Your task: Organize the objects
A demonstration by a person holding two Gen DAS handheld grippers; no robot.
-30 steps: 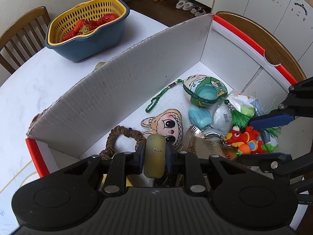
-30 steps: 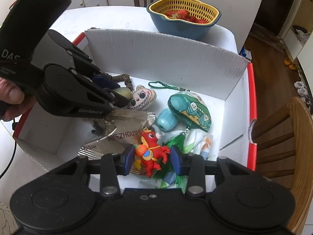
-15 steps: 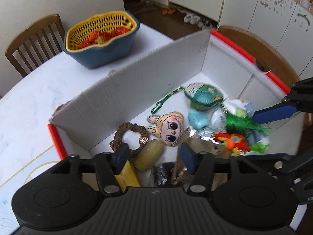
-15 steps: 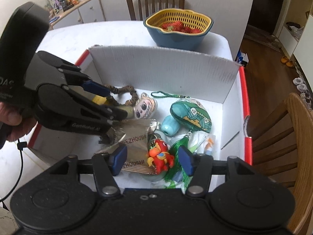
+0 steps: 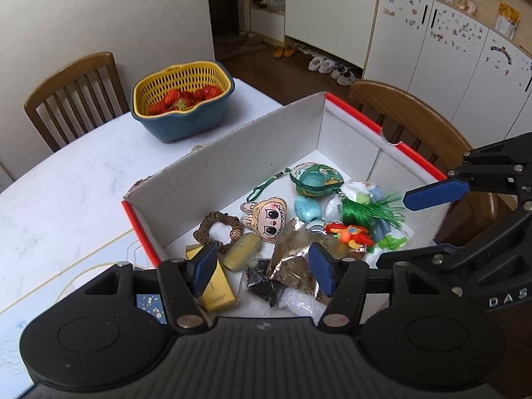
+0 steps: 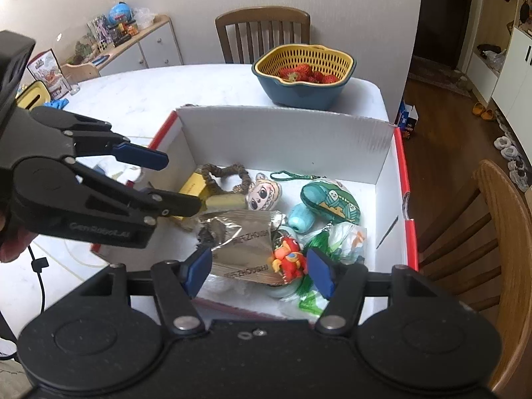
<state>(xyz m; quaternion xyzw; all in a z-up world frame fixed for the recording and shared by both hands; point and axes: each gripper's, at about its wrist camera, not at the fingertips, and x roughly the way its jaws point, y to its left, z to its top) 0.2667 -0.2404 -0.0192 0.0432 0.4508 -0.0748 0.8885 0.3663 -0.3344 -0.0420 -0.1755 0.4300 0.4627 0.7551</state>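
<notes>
Both grippers, left (image 5: 262, 267) and right (image 6: 259, 274), have just been opening, nothing between the fingers; the box (image 5: 232, 163) is crowded below, so a regrasp could snag the foil packet (image 6: 246, 242).

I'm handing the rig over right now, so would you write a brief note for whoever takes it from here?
Left gripper: jaws just opened, nothing between the pads, above the box.
Right gripper: jaws just opened, also empty, above the same box.
In the box: olive capsule beside the brown scrunchie; red dragon toy lying on the foil packet.
Done: both items are released into the box.
Left: no loose items visible on the table; check outside the views. The strawberry basket stands behind the box.
</notes>
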